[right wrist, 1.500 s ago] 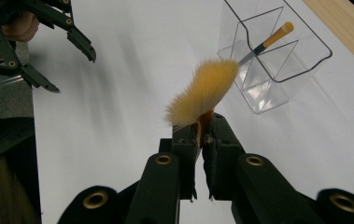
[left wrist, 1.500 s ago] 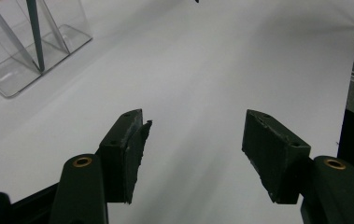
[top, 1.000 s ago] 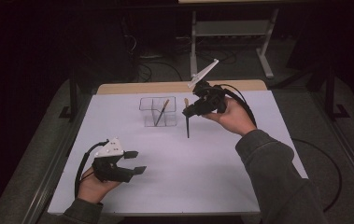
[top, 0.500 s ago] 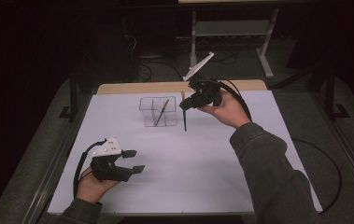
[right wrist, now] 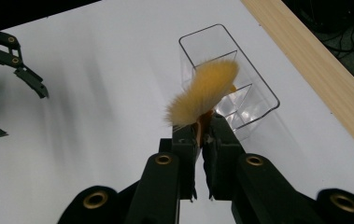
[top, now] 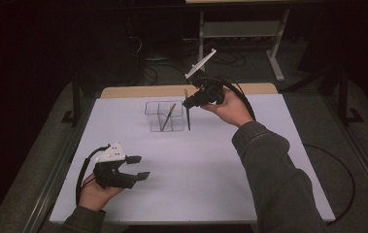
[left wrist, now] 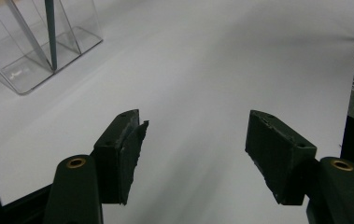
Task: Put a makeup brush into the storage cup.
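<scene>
Your right gripper pinches a makeup brush with a dark thin handle and a fluffy yellow-orange bristle head, jaws pressed together on the orange neck just below the bristles. In the high view the brush hangs nearly upright from that gripper, bristle end up at the jaws, handle tip pointing down at the sheet. It hangs just beside the right end of a clear plastic organiser box with inner dividers; whether the tip touches the sheet I can't tell. In the right gripper view the box lies just beyond and below the bristles.

One more brush, dark-handled with a tan end, leans tilted inside a compartment of the box. Count: two brushes, one box, two grippers.

Your left gripper sits well apart from all this, near the table's front-left edge, jaws spread with nothing between them. Ahead of it and to its left in its own view stand the clear box and the dark handle of the leaning brush.

Surface: a white sheet covers the table; a strip of pale wood shows along the far edge, beyond your right gripper. Room is dark; cables on the floor and a pale metal frame behind the table.
</scene>
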Demonstrator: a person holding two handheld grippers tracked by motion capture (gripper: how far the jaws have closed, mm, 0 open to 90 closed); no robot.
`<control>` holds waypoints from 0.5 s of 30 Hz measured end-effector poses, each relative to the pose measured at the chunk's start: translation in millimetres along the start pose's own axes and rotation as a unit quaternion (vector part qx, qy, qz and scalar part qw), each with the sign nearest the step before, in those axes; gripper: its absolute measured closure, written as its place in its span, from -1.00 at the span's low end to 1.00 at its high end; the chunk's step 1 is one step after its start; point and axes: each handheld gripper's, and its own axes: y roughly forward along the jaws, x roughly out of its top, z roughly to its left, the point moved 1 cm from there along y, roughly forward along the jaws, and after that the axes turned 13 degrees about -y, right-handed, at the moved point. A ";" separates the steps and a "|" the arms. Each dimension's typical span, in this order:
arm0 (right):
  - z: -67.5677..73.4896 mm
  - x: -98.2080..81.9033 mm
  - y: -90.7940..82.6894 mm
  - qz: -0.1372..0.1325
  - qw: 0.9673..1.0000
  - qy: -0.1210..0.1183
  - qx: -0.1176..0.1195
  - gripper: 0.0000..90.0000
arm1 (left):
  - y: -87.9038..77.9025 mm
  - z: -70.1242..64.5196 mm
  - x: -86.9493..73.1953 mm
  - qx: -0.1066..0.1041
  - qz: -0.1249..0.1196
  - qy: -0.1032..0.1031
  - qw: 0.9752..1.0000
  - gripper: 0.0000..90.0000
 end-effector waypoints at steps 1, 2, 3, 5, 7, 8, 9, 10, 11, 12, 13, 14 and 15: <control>-1.4 0.4 0.8 0.000 1.000 -0.001 -0.002 0.85 | 0.2 -0.4 -0.5 -0.002 -0.001 -0.004 1.000 -0.22; -1.9 1.0 1.1 -0.001 1.000 0.001 -0.001 0.85 | 0.0 -0.3 -0.7 -0.001 -0.001 -0.004 1.000 -0.22; -2.2 1.8 1.3 -0.003 1.000 0.006 -0.001 0.85 | -0.3 0.3 -0.9 -0.001 -0.001 -0.004 1.000 -0.22; -4.2 2.2 2.8 -0.004 1.000 0.000 -0.004 0.85 | 0.0 1.2 -1.6 -0.002 -0.001 -0.009 1.000 -0.22; -5.3 3.0 3.8 -0.005 1.000 0.003 -0.004 0.85 | -0.2 1.6 -1.7 -0.002 -0.001 -0.008 1.000 -0.22; -6.3 3.3 4.4 -0.004 1.000 0.002 -0.005 0.85 | -0.1 1.5 -1.6 -0.002 -0.002 -0.008 1.000 -0.22; -7.0 3.7 5.0 -0.006 1.000 0.002 -0.006 0.85 | -0.1 1.5 -1.5 -0.002 -0.001 -0.008 1.000 -0.22; -6.8 4.6 5.3 -0.004 1.000 0.010 -0.005 0.85 | 0.1 1.0 -1.5 -0.003 -0.002 -0.009 1.000 -0.22; -7.9 4.8 6.5 -0.006 1.000 0.006 -0.006 0.85 | 0.2 1.1 -1.2 -0.003 -0.001 -0.006 1.000 -0.22; -9.2 5.3 7.1 -0.003 1.000 0.004 -0.008 0.85 | 0.4 1.0 -1.2 -0.003 -0.001 -0.005 1.000 -0.22; -10.0 5.9 7.9 -0.003 1.000 0.006 -0.009 0.85 | 0.7 1.0 -1.3 -0.003 0.000 -0.006 1.000 -0.22; -11.6 6.5 8.5 -0.005 1.000 0.005 -0.011 0.85 | 0.8 1.2 -1.3 -0.003 0.000 -0.006 1.000 -0.23; -12.6 7.1 8.7 -0.007 1.000 0.006 -0.011 0.85 | 0.9 1.3 -1.4 -0.004 -0.001 -0.007 1.000 -0.23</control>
